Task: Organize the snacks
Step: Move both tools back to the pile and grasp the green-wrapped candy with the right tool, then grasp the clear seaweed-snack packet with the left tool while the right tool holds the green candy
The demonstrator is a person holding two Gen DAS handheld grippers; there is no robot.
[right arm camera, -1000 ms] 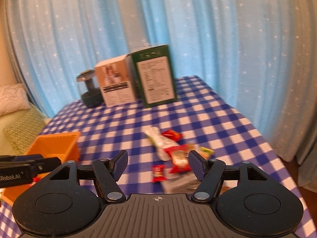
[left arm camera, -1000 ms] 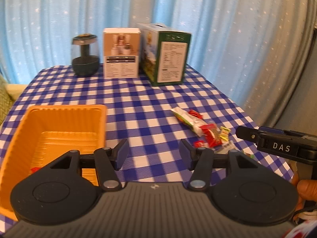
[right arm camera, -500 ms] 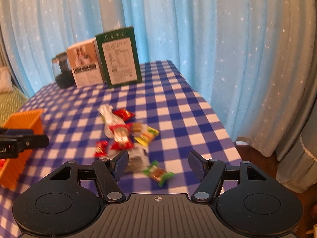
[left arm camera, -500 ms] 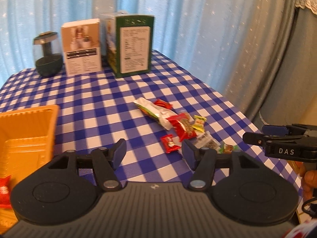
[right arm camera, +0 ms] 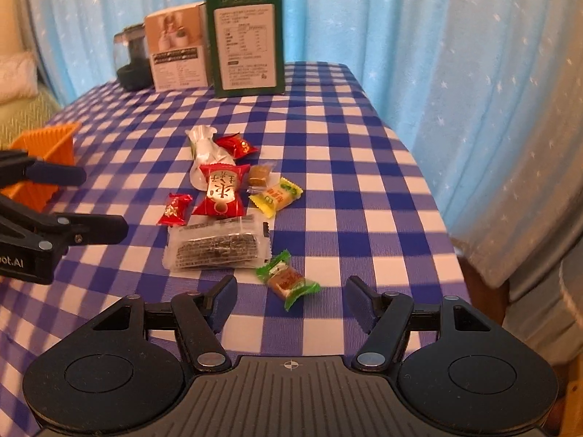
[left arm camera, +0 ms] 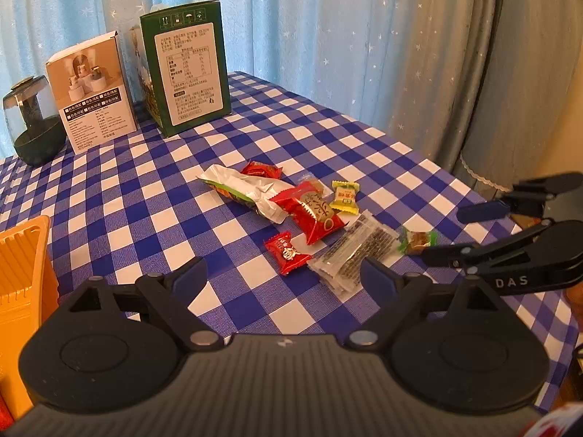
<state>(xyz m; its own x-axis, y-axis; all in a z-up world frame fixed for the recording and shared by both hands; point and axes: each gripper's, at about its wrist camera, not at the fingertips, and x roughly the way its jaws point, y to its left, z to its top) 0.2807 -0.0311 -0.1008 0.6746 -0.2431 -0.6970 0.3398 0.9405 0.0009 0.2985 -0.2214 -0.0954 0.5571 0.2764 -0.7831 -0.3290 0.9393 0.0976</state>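
Since 1 s ago both cams have swung right, off the orange tray & onto the snack pile; my right claw has dropped in closer, so the pile fills more of its view now.

Both claws wide open, nothing held. Left claw hovers over the tabletop w/ the red candy just ahead of it, and the clear seaweed pack near its right finger.

Key relation: the green-wrapped candy lies right in front of my right claw, btwn the two fingers but nearer the left one, apart from both. Long axis runs diagonal, twisted ends pointing up-left & down-right, so it's skewed to the jaw line. I'd judge the right claw is the nearer one for it; in the left cam that candy sits off to the right, just by the right claw's fingertip.

Rest of pile further out: big red pack, yellow candy, silver pouch, all well ahead. Tray is far left of pile, only its corner in view; can't tell what's in it from here.

My guess at next move: nudge right claw fwd & a touch left, maybe rotate a bit so the fingers close across the candy's short side. Risk: thin wrapper slides on the cloth.
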